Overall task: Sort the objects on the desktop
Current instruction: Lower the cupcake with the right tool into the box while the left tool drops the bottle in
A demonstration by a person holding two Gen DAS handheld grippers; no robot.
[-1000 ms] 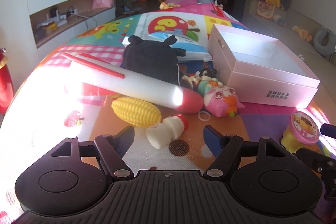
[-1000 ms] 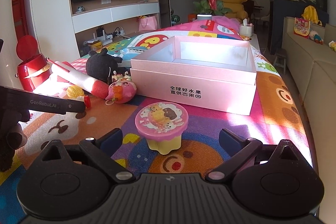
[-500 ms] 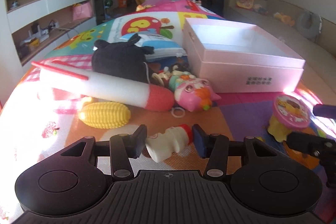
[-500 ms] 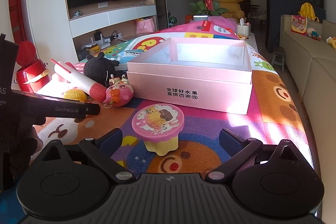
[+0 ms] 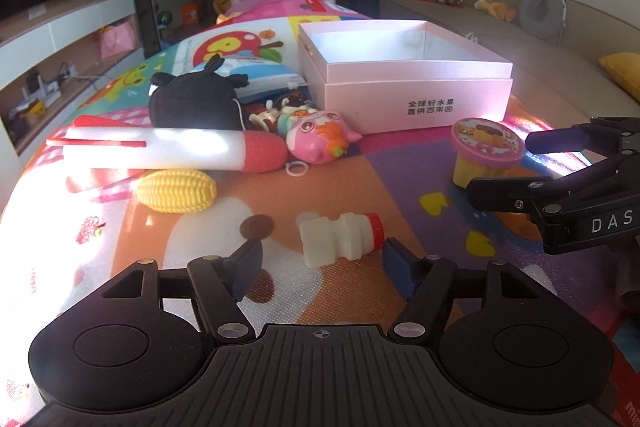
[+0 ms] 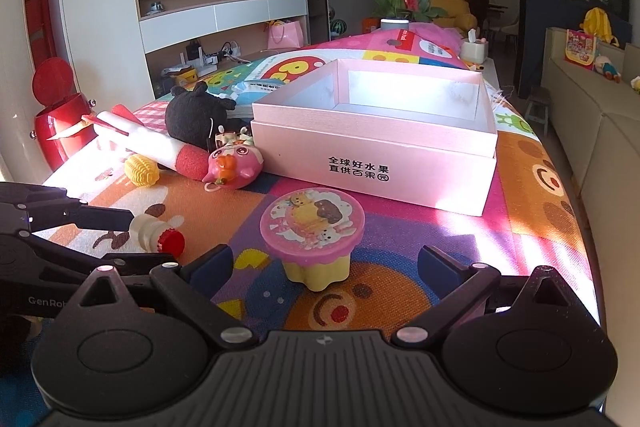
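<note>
A small white bottle with a red cap [image 5: 340, 235] lies on its side on the colourful mat. It sits between the tips of my left gripper [image 5: 322, 261], whose jaws are opening; neither pad presses on it. In the right wrist view the bottle [image 6: 154, 231] shows by the left gripper's fingers [image 6: 100, 218]. My right gripper [image 6: 326, 263] stands open around a yellow cup with a pink lid [image 6: 313, 241] without touching it. The open pink box [image 6: 372, 155] stands just behind the cup.
Left of the box lie a pink pig toy [image 5: 320, 137], a white foam rocket [image 5: 168, 149], a yellow corn toy [image 5: 176, 189] and a black plush [image 5: 196, 103]. The right gripper's fingers [image 5: 504, 189] reach in beside the cup [image 5: 486, 155]. A sofa runs along the right.
The left jaws narrowed around the bottle half a second ago and have since spread apart. The left gripper rolled and shifted; the bottle lies a little farther ahead. The right gripper kept still.
</note>
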